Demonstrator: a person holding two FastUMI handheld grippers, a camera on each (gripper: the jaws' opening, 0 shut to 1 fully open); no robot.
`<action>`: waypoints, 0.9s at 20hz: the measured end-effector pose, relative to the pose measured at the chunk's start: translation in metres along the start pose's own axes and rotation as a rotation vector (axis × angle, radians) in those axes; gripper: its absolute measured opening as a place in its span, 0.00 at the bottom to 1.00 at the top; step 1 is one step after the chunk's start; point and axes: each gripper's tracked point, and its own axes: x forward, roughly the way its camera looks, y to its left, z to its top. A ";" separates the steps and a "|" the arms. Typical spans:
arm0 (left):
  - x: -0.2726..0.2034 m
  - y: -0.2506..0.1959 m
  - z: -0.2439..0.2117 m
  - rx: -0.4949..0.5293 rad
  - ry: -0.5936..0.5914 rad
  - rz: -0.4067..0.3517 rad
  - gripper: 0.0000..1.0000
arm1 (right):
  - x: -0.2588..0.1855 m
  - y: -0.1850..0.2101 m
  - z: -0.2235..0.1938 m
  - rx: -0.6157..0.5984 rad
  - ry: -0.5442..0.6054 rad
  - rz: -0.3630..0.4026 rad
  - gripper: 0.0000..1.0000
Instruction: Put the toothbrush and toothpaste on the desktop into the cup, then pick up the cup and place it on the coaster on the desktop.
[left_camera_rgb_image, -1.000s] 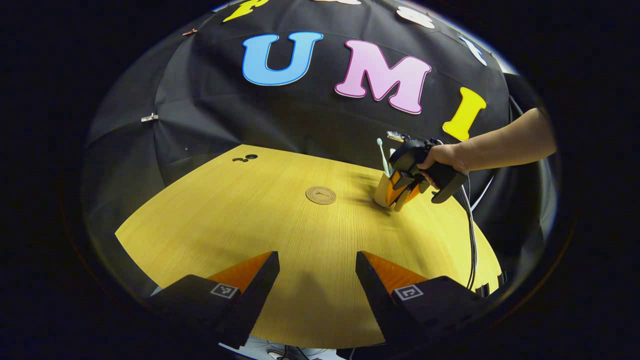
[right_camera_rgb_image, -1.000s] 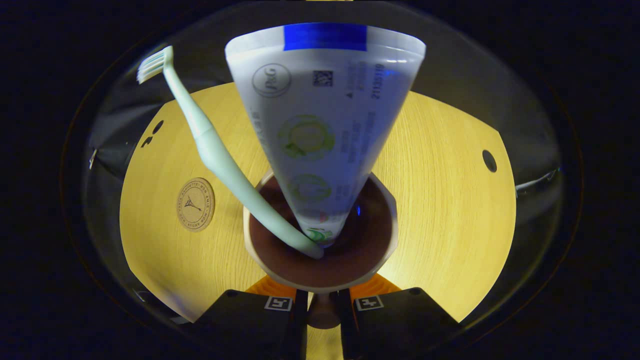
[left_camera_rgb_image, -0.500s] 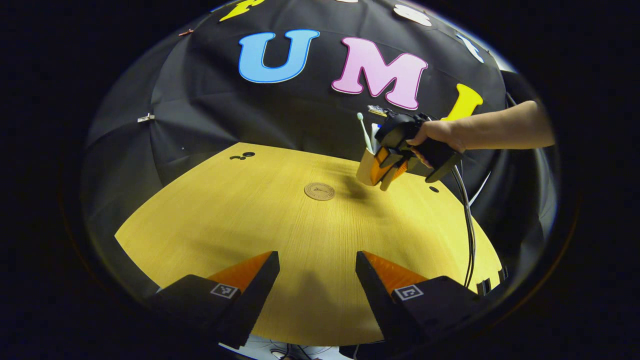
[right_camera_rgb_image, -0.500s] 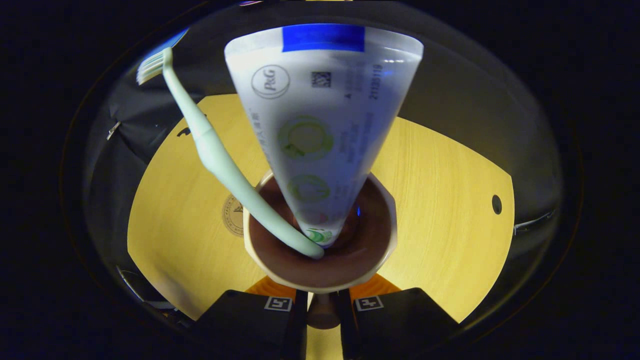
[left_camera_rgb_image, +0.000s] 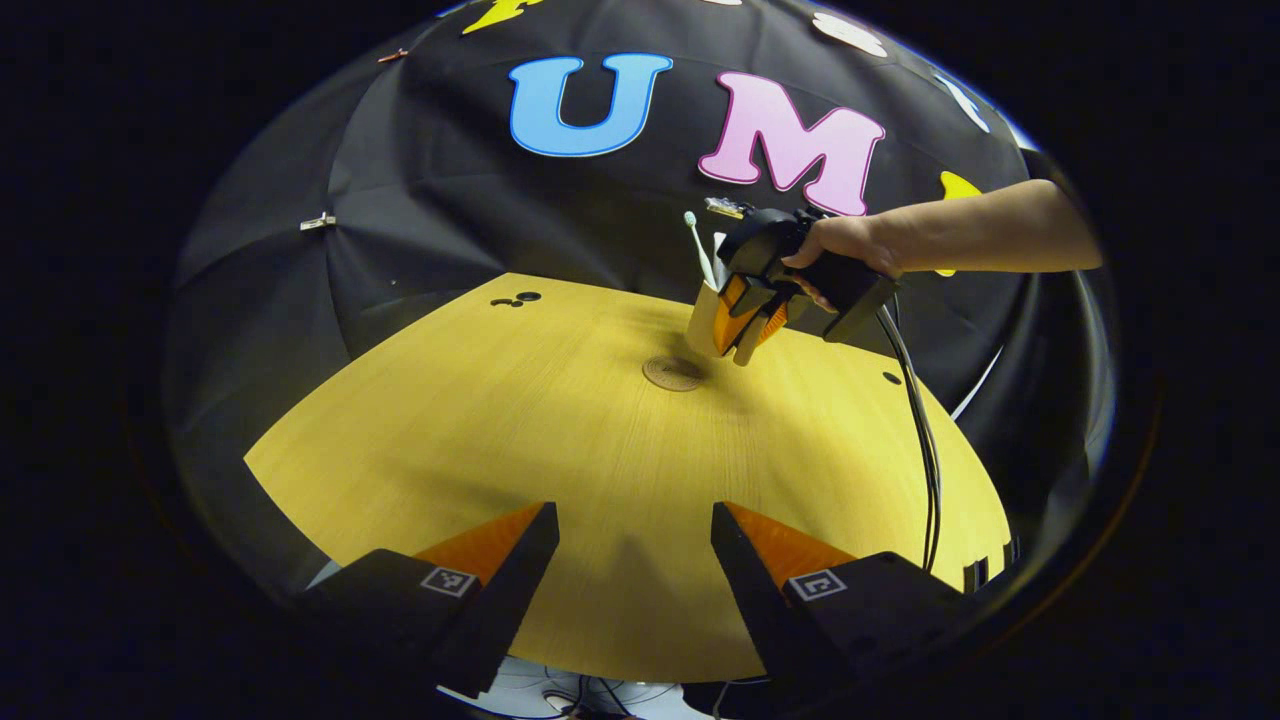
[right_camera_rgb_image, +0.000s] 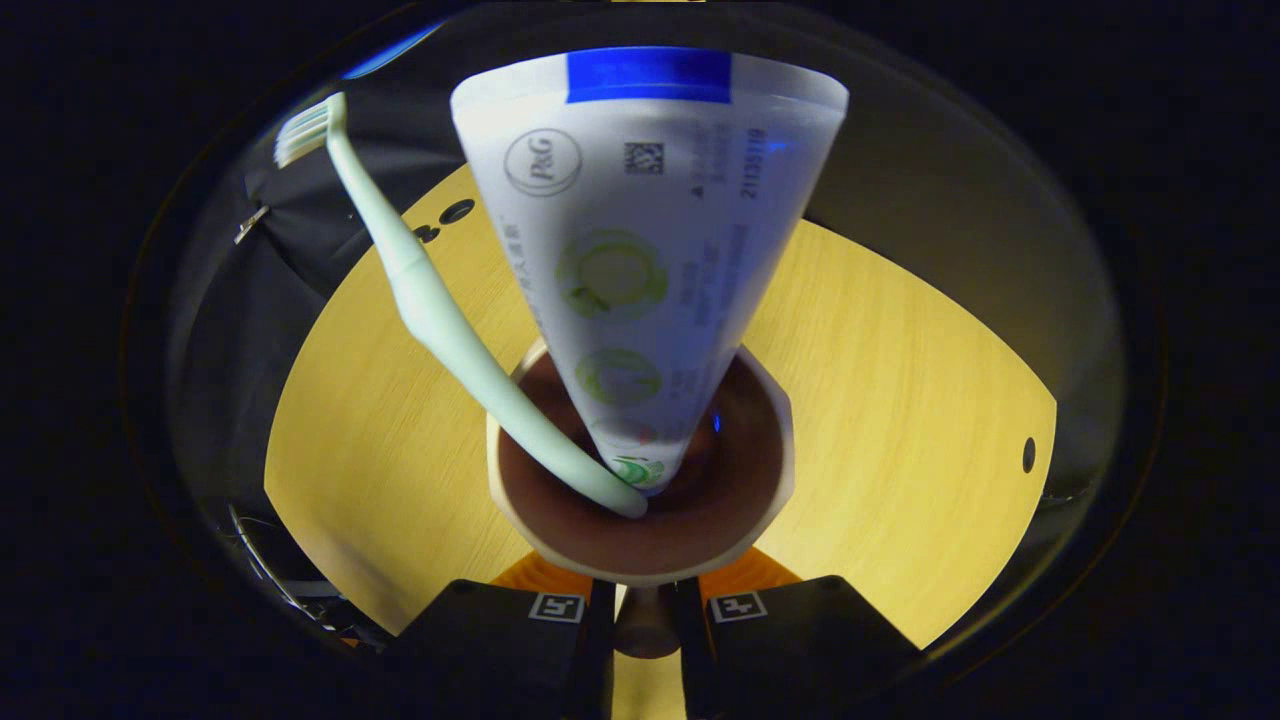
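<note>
A recording booth: black cloth wall (left_camera_rgb_image: 420, 240) behind a wooden desktop (left_camera_rgb_image: 560, 440)

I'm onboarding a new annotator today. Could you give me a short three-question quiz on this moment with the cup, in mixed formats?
1. True or false: the toothbrush and the toothpaste both stand in the cup.
2. Multiple choice: where is the cup in the left gripper view? A) flat on the coaster B) held in the air just above the coaster C) lying on its side on the desktop
3. Fill in: the left gripper is ____, with bare desktop between its fingers.

Key: 1 true. 2 B: the right gripper holds it up, a shadow falling on the coaster. 3 open.
</note>
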 end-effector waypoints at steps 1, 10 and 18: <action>0.000 0.004 -0.001 0.005 0.002 0.008 0.97 | 0.004 0.007 -0.001 -0.005 0.015 0.006 0.30; -0.001 0.014 -0.010 -0.035 0.029 0.023 0.98 | 0.016 0.025 -0.001 -0.025 0.046 0.011 0.30; -0.002 0.019 -0.012 -0.018 0.033 0.038 0.97 | 0.022 0.029 -0.003 -0.003 0.066 0.020 0.39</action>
